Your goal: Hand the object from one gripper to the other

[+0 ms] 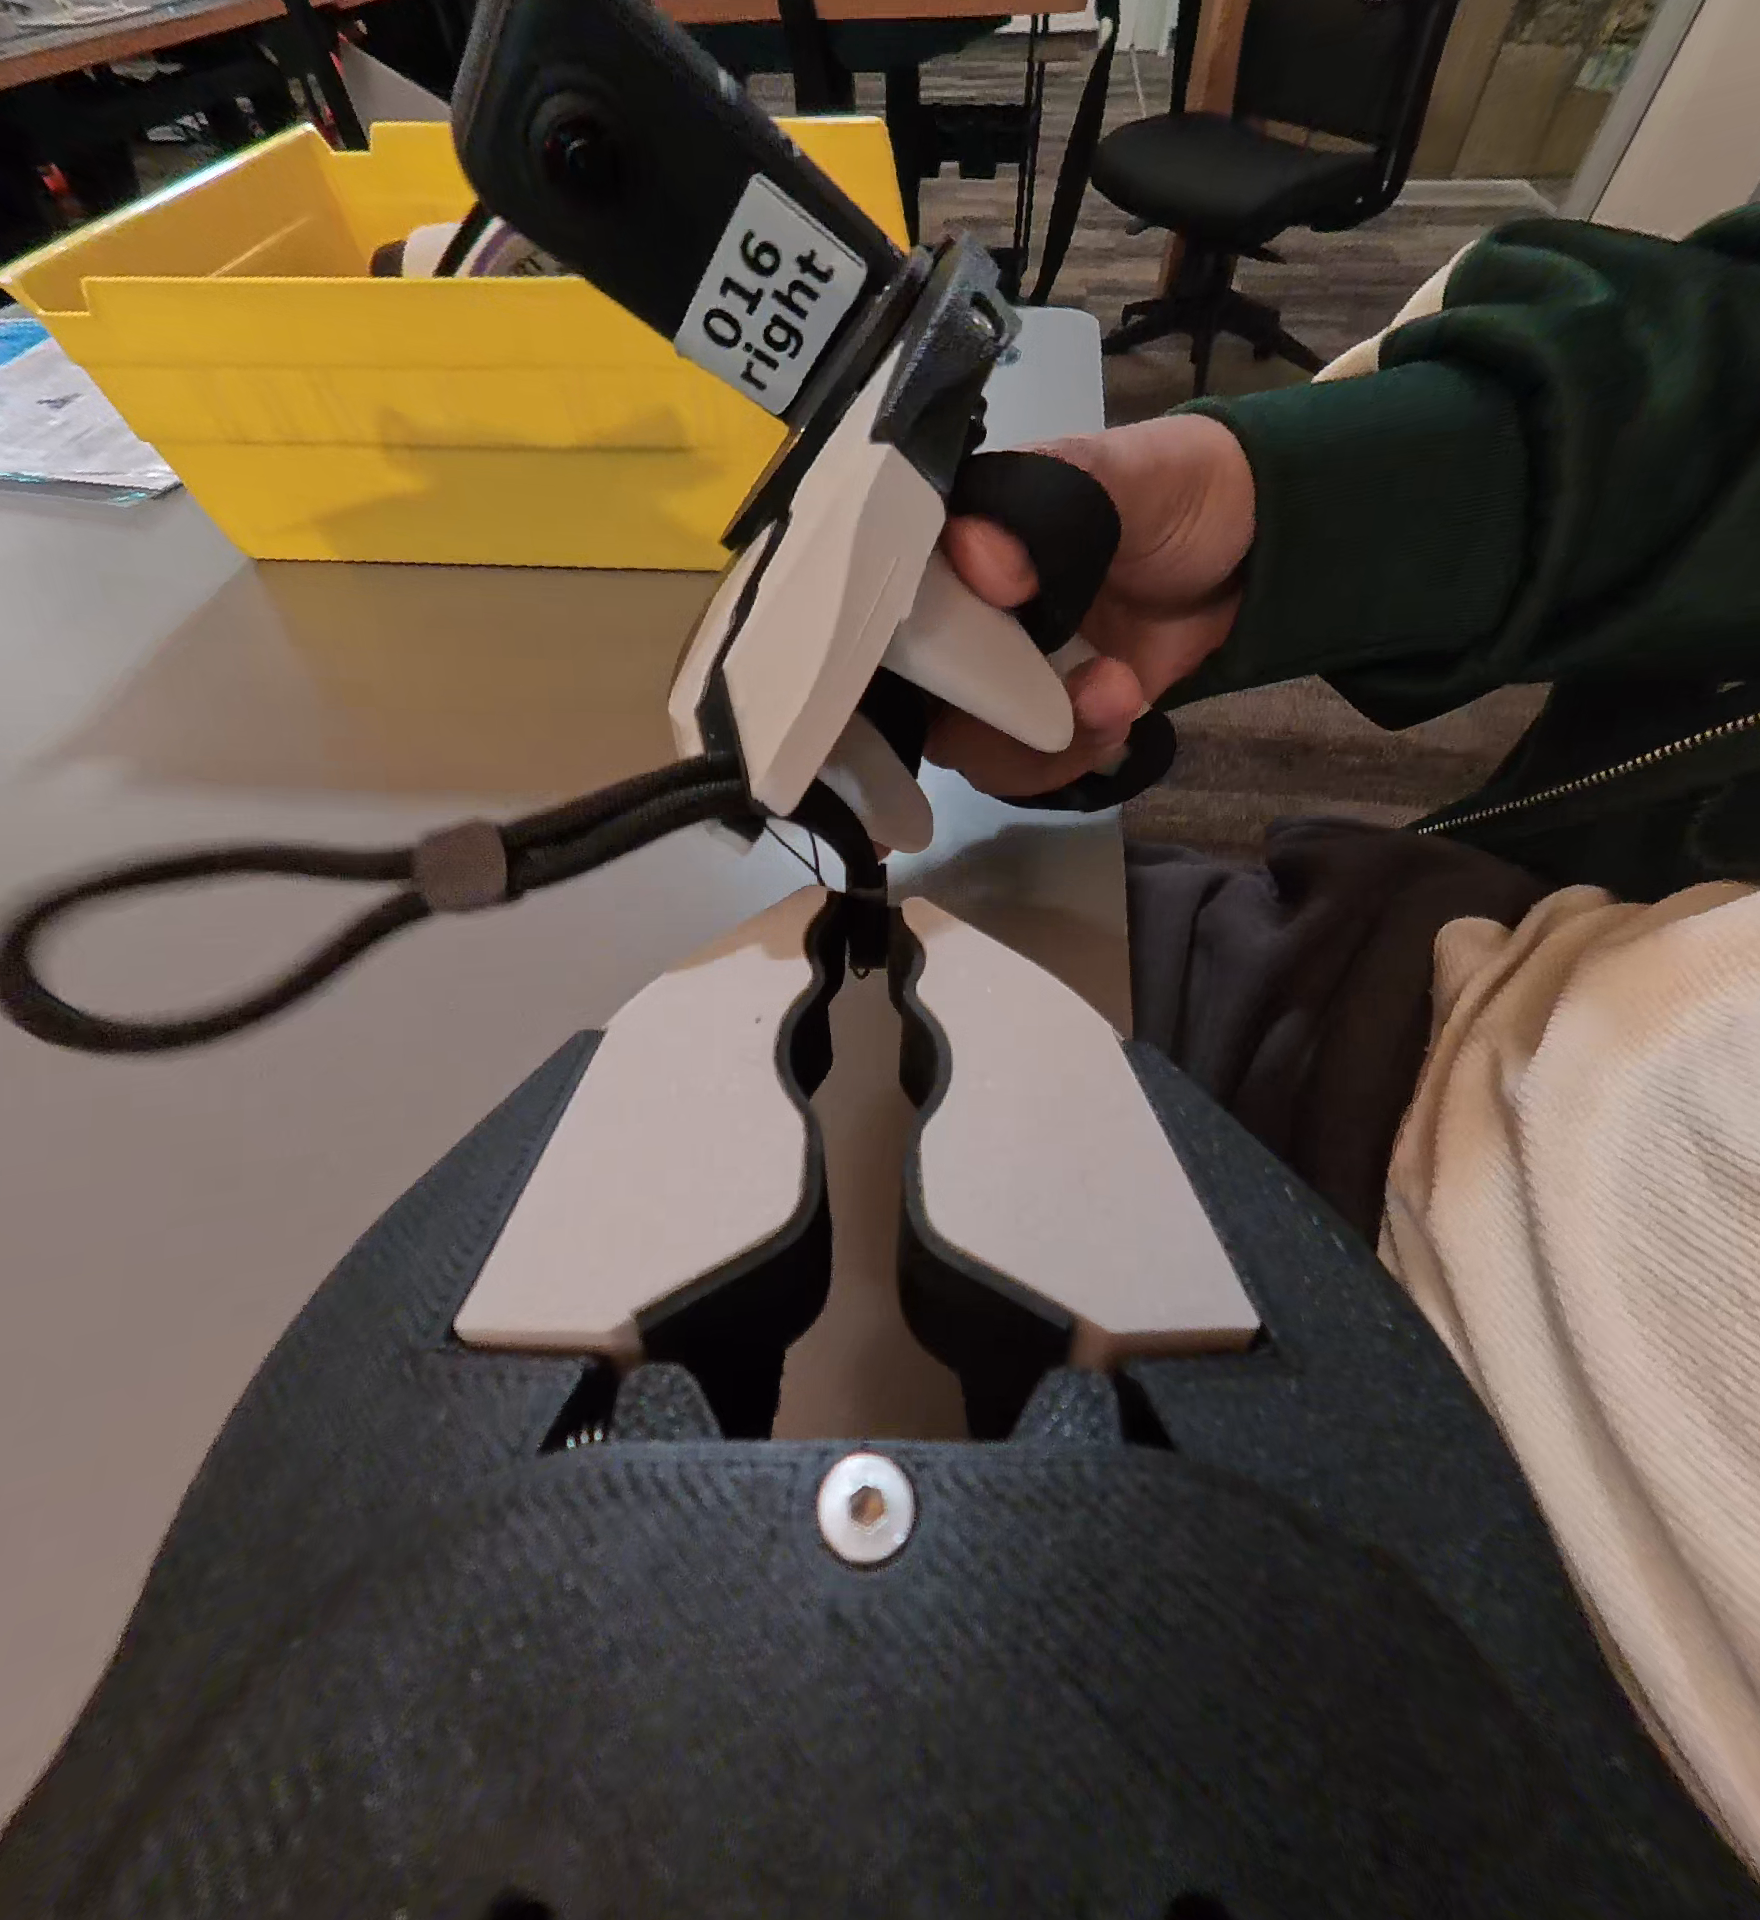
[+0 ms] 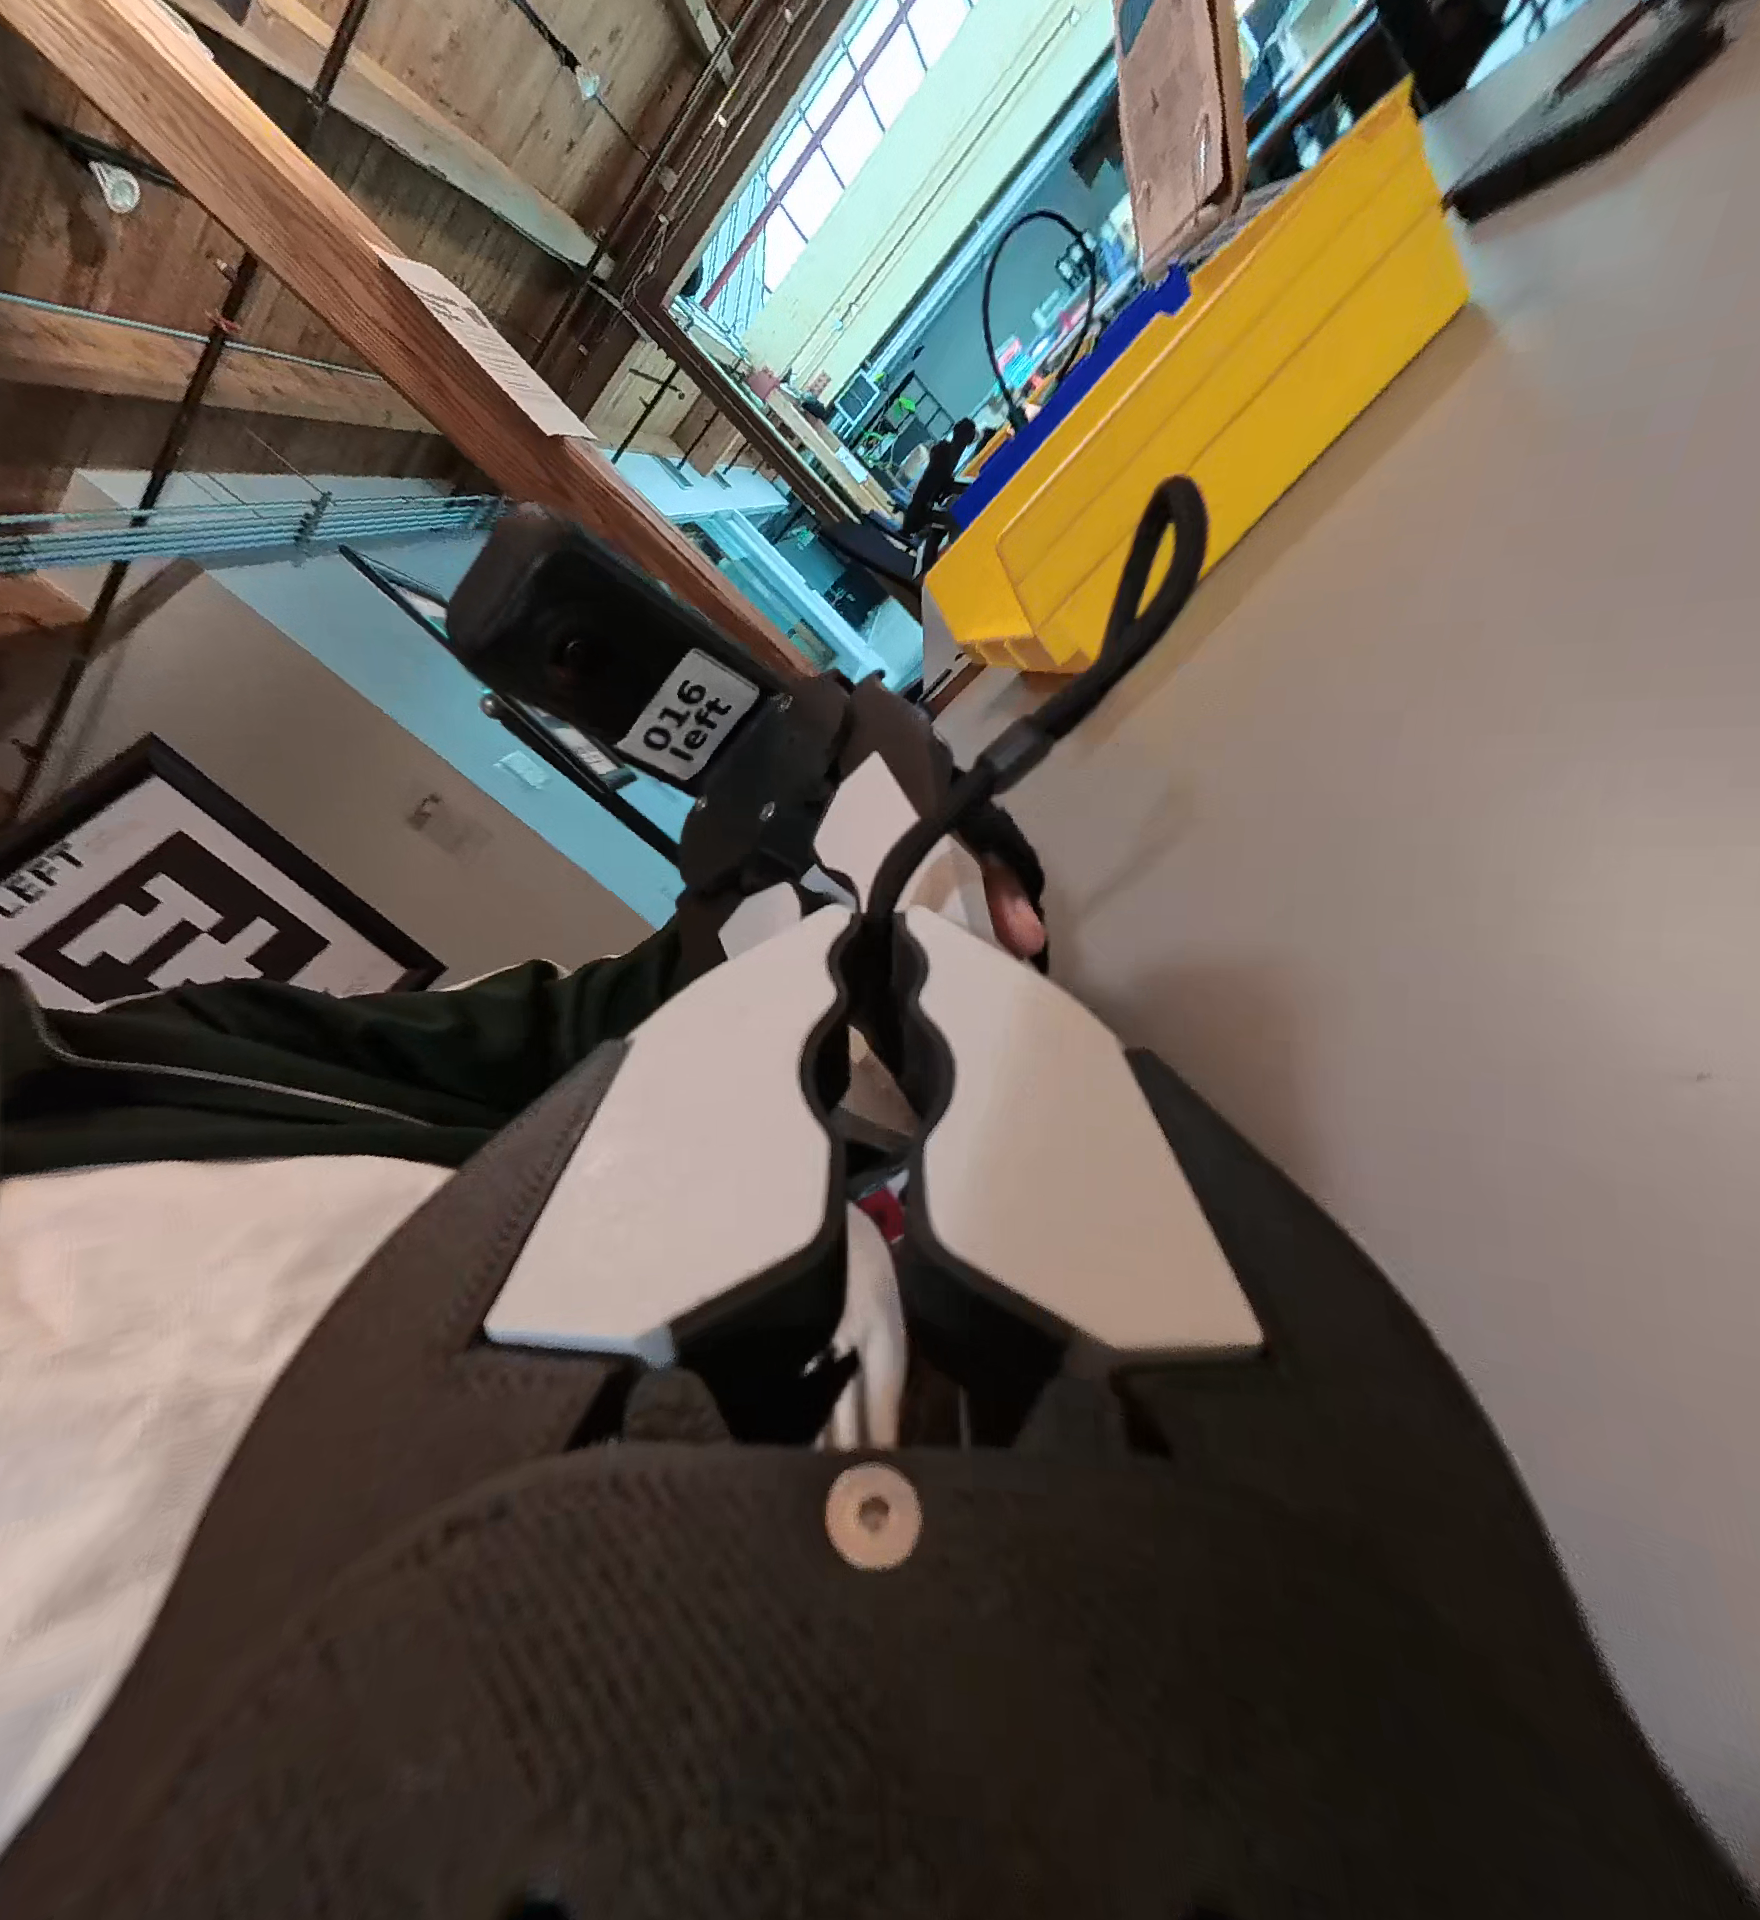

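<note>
The object is a black cord wrist strap [image 1: 180,940] with a grey slider bead [image 1: 460,864]. Its loop hangs out to the left above the grey table [image 1: 232,1195]. My left gripper [image 1: 861,928] is shut on the strap's thin end, pinched at the very fingertips. My right gripper [image 1: 803,816], held by a hand in a green sleeve, meets it from above and grips the thick cord just beyond. In the right wrist view, my right gripper [image 2: 881,935] is shut on the strap [image 2: 1162,551], which runs up out of its fingertips. The left gripper [image 2: 803,831] sits just behind.
A yellow bin [image 1: 419,416] stands on the table behind the grippers and also shows in the right wrist view [image 2: 1219,416]. Papers [image 1: 14,416] lie at the far left. A person's cream trousers [image 1: 1582,1299] and dark cloth are at the right. An office chair [image 1: 1240,177] stands beyond the table. My right fingertips sit around 4 cm from my left ones.
</note>
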`<state>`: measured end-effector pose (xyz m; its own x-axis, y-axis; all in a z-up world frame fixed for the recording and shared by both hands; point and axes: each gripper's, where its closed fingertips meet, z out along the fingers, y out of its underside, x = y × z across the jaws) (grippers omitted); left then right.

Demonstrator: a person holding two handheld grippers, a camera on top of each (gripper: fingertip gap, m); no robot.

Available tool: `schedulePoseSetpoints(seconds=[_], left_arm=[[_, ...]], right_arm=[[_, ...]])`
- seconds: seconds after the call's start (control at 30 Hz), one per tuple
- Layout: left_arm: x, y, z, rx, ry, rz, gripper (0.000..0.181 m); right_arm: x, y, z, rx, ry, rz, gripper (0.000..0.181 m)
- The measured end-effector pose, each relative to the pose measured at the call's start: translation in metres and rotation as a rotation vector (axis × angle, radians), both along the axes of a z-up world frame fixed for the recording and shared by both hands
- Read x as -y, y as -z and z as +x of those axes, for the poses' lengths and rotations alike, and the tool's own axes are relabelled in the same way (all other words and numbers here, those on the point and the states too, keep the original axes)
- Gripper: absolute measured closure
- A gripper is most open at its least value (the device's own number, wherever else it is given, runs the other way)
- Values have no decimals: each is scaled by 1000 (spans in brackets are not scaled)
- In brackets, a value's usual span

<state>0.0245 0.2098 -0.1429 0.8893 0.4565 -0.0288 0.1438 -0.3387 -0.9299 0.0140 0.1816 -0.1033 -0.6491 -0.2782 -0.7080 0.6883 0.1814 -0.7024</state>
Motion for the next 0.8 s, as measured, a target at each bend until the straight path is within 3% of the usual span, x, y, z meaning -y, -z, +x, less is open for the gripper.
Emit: schedulePoseSetpoints(seconds=[0.03,0.13,0.27,0.57,0.67,0.8], left_arm=[[1,-2,-1,3,-3,15,175],[3,-7,-2,27,-12,85,174],[4,-16,-2,87,7,219,154],[26,-68,1,255,109,728,149],[32,-74,0,295,126,812,154],[34,-77,3,295,144,828,177]], right_arm=[[-1,-3,-1,-28,13,-15,177],[-3,-13,-4,-116,63,-84,177],[-7,-24,-4,-254,113,-153,177],[1,-19,18,-380,47,-142,177],[5,-13,23,-406,28,-111,177],[8,-5,27,-436,13,-67,177]])
